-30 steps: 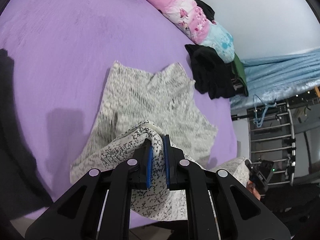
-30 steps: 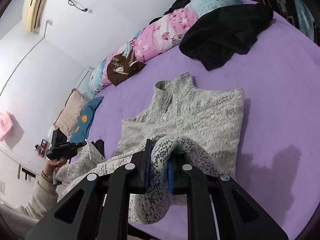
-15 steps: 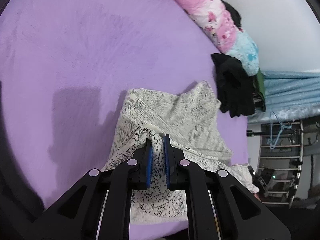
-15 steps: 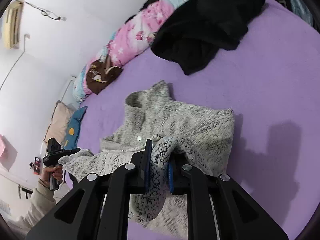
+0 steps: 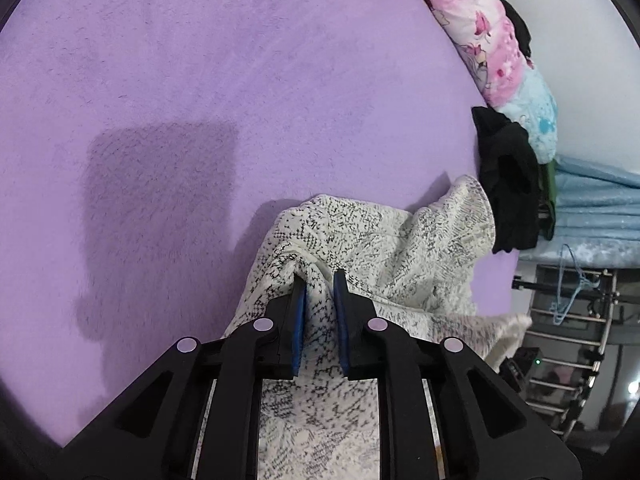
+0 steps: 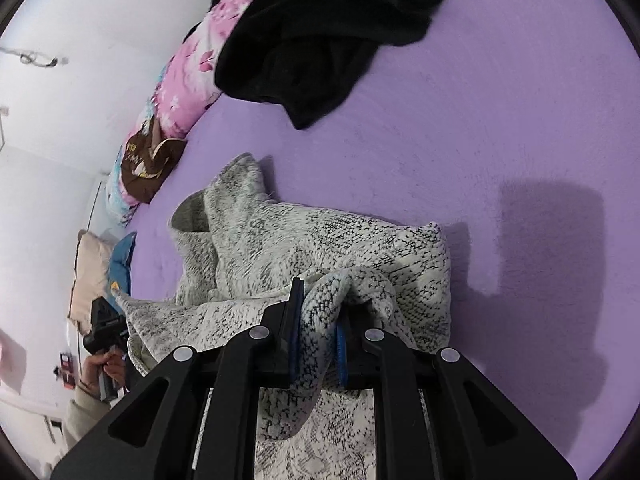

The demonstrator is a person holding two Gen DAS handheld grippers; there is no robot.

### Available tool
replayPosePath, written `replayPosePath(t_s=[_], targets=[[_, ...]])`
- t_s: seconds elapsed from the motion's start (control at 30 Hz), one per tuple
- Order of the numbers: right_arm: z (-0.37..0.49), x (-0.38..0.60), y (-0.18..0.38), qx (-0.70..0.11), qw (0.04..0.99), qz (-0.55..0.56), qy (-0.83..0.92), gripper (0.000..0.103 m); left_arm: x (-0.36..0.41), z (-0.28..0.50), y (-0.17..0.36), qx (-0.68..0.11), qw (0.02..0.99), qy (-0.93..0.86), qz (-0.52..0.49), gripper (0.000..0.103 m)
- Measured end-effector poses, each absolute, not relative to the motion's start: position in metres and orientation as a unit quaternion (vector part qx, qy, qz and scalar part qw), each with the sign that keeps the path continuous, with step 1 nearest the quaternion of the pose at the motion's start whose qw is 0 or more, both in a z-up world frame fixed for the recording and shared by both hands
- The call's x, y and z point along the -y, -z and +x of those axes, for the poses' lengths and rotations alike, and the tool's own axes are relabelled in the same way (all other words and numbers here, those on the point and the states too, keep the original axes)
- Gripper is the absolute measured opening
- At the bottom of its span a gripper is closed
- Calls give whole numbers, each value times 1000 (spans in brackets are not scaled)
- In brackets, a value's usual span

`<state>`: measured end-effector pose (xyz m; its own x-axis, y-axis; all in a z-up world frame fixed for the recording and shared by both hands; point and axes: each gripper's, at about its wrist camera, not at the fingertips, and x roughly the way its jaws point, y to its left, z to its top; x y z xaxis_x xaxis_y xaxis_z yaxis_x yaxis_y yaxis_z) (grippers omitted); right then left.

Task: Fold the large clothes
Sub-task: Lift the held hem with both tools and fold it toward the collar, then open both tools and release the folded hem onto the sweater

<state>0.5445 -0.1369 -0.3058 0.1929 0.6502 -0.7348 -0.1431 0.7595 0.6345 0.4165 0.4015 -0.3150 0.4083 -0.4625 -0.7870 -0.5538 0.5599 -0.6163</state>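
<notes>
A grey-and-white knit sweater [image 5: 380,248] lies folded over on the purple bed [image 5: 200,80]. My left gripper [image 5: 318,280] sits low over its near-left part. Its jaws are opening, with a ridge of the knit still filling the gap and touching both blue pads. In the right wrist view my right gripper [image 6: 318,304] is shut on a thick roll of the sweater [image 6: 280,248], which hides the right finger's tip. The sweater's collar points toward the far side of the bed. A hand holding the left gripper [image 6: 104,328] shows at the left edge of that view.
A black garment [image 6: 320,40] lies heaped beyond the sweater, also visible as a black garment [image 5: 508,184] in the left wrist view. A pink floral quilt [image 6: 188,80] runs along the wall. Pillows [image 6: 88,272] lie to the left. A metal rack with a blue hanger [image 5: 572,292] stands past the bed's edge.
Both grippers came down and forward with the sweater's near edge, laying it over the rest. The gap between the left gripper's pads has widened.
</notes>
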Motion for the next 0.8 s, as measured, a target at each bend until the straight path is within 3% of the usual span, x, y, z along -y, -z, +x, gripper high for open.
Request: replayPosePath(t_s=[0.1,0.13,0.17,0.2,0.23,0.27,0.3,0.33,0.8], targets=[[541,134,299,-575,742,211,-273,18,-400,414,305,-538,707,-22,-458,28],[540,133,296,-574,742,210,-275,20,-401,412,299,-531,716,-23,-454,55],[537,133,293,-572,743,208,-278,24,-403,406,287,-513,731,-28,-450,90],[535,134,290,-571,742,211,-282,28,-405,402,278,-503,741,-37,-444,97],[532,134,286,-567,740,219,-288,46,-407,398,270,-496,749,-45,-436,97],[527,136,277,-554,747,226,-289,75,-408,393,263,-495,754,-50,-429,97],[523,139,269,-541,762,224,-278,87,-408,389,258,-495,756,-50,-426,97],[519,143,260,-526,776,220,-269,93,-407,384,254,-494,757,-49,-426,97],[455,120,191,-496,806,117,-300,93,-328,298,246,-488,803,-65,-335,97]])
